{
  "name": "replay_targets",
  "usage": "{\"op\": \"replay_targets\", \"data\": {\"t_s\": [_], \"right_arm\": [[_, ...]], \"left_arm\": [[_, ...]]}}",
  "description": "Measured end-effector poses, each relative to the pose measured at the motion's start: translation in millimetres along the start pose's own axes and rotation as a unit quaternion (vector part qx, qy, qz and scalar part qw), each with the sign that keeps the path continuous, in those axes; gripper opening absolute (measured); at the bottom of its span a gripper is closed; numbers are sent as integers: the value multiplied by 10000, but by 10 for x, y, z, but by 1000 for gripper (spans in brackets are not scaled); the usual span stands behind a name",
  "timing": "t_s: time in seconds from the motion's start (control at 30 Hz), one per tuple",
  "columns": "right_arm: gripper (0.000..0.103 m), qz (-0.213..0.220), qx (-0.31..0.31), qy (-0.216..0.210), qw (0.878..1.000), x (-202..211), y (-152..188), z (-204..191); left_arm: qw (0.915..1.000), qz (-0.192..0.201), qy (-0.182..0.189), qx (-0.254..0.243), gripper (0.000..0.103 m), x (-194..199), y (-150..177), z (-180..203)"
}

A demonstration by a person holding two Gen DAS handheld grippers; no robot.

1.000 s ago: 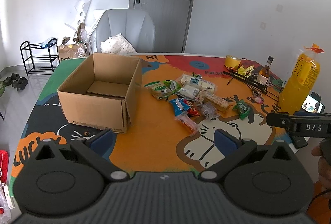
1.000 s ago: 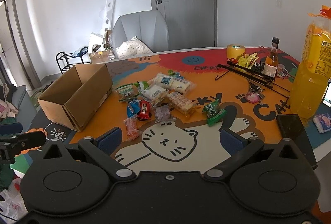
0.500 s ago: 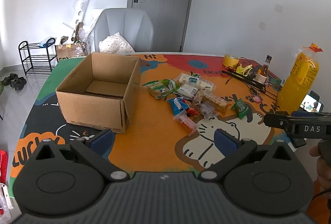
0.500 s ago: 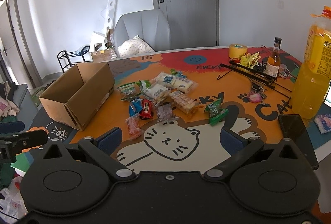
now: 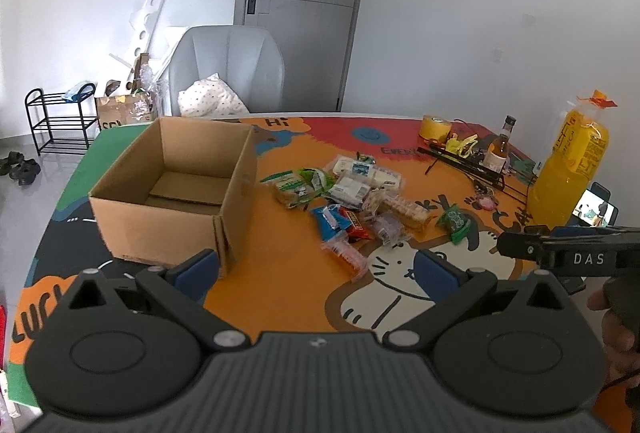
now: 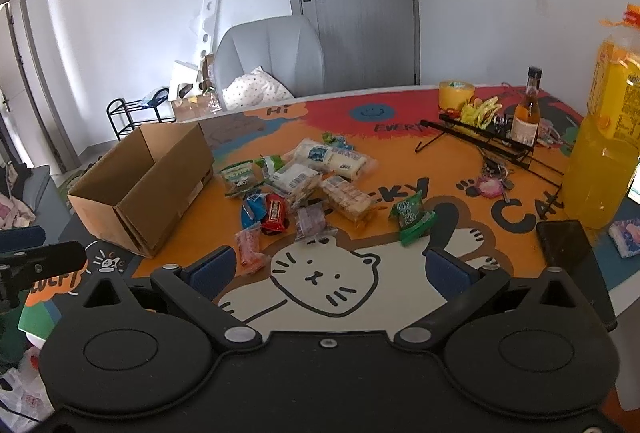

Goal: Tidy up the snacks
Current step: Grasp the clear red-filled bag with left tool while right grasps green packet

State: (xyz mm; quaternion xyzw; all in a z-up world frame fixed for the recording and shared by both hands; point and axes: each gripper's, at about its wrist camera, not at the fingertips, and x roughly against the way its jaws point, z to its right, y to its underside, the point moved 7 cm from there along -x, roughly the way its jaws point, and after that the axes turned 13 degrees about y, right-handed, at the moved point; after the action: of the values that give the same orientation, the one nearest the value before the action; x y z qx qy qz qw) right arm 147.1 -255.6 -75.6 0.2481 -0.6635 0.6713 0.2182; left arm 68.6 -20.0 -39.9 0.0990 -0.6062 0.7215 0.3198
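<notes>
An open cardboard box (image 5: 176, 189) (image 6: 148, 185) with nothing inside stands on the left of the colourful table mat. Right of it lies a heap of several wrapped snacks (image 5: 352, 197) (image 6: 304, 189): white bread packs, a blue and a red bar, a pink pack (image 6: 249, 248) and a green packet (image 6: 410, 217) a little apart. My left gripper (image 5: 316, 271) hovers open near the table's front edge, short of the heap. My right gripper (image 6: 328, 269) is open too, above the cat drawing, with nothing between its fingers.
A big yellow juice bottle (image 6: 604, 137), a small brown bottle (image 6: 527, 117), a black wire rack (image 6: 488, 147), yellow tape (image 6: 456, 93), keys (image 6: 490, 185) and a phone (image 6: 572, 253) crowd the right side. A grey chair (image 5: 226, 69) stands behind the table.
Both grippers have drifted slightly back and up from the table, so the box and snacks look a bit smaller. Nothing on the table has moved.
</notes>
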Motion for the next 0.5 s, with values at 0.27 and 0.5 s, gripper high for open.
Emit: {"op": "replay_targets", "data": {"t_s": [0.27,0.5], "right_arm": [[103,-159,-48,36,9999,-250,3,-31],[103,-276,-90,79,9995,-481,27,-6]], "left_arm": [[9997,14,47,236,103,-292,49,-73],[9990,115,132,418,102,-474,39,-156]]}}
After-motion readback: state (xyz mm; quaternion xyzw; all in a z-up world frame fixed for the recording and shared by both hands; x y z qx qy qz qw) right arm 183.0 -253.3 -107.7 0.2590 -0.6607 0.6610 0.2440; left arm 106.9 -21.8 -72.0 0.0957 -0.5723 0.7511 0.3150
